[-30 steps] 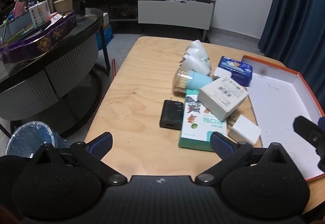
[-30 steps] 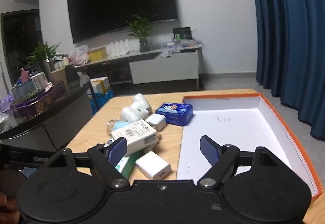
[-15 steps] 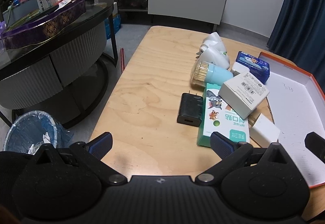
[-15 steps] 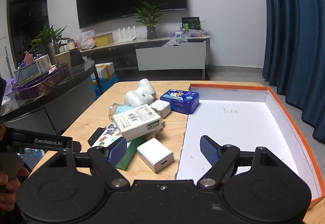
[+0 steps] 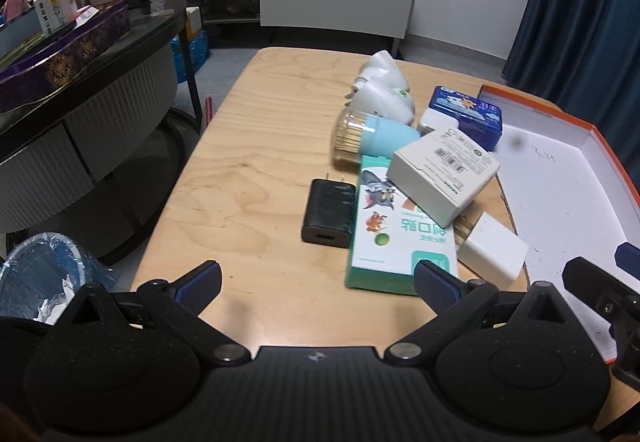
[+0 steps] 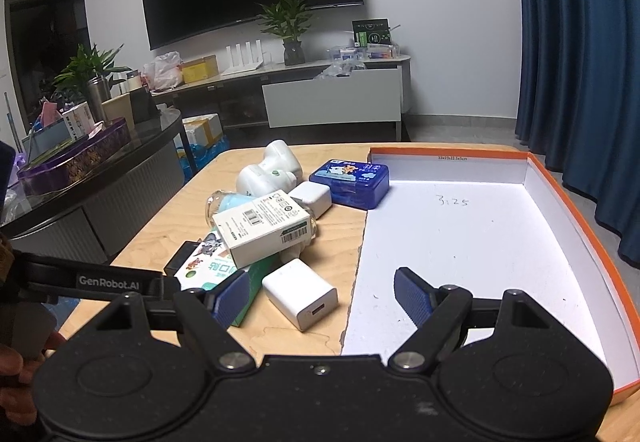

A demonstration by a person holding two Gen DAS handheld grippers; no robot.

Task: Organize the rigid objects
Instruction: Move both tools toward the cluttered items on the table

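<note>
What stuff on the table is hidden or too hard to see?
- Green cartoon box: far end hidden under the white barcode box, both views.
- Black charger: mostly hidden behind the green box, right wrist view.
- Barcode box print: too small to read.
- Orange tray: cut off by the right edge, left wrist view.

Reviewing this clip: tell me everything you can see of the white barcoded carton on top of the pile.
The white carton is a closed rectangular box, apparently matte cardboard, with barcodes and small print on its top face. It sits tilted, propped over the green cartoon box and leaning against the light blue toothpick jar. The blue tin lies beyond it, the white charger nearer the camera. It rests on the pile left of the orange-rimmed tray. Neither gripper touches it.
</note>
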